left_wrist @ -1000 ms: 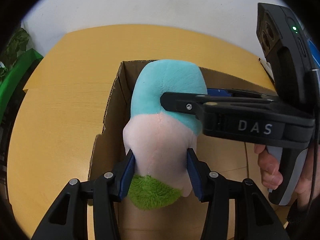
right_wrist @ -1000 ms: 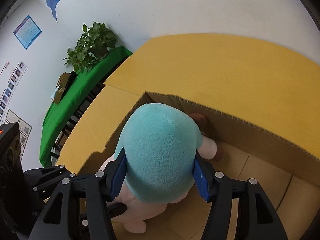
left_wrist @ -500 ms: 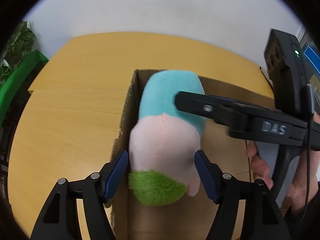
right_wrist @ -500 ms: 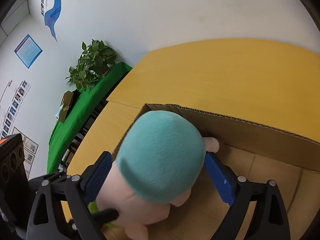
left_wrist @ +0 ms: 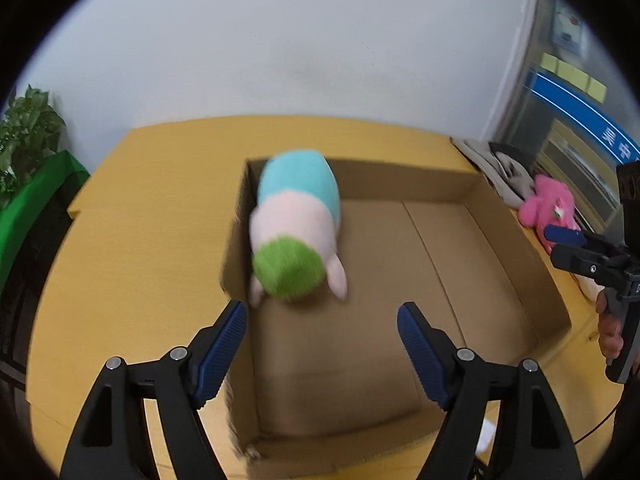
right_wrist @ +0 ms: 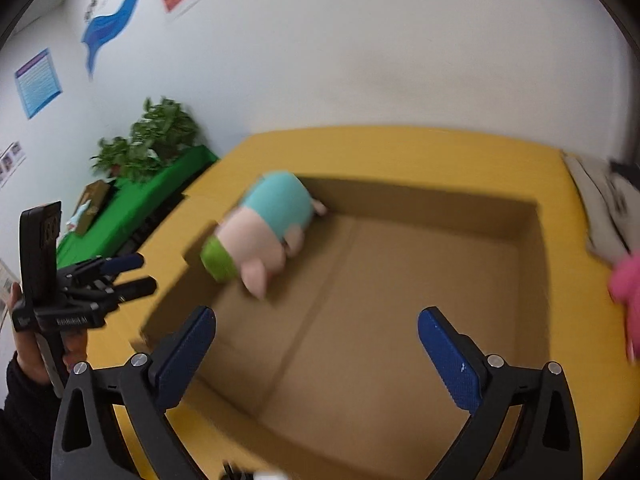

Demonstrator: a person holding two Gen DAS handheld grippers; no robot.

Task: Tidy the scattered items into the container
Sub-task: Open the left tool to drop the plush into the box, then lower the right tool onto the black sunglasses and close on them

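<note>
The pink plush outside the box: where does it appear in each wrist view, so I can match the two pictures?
Left wrist: pink plush at the right, on the table beyond the box's right wall, beside a white and black item.
Right wrist: only a blurred pink edge at the far right border, also outside the box.
Shared landmark: the box, with the teal and pink plush in its far left corner.

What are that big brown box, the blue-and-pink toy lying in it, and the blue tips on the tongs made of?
The box looks like plain matte corrugated cardboard: brown, with creased floor flaps. The toy looks like soft plush fabric, fuzzier on its green end, though blur hides detail. The blue pads on the open right tongs show a ribbed texture, probably rubber or soft plastic.
</note>
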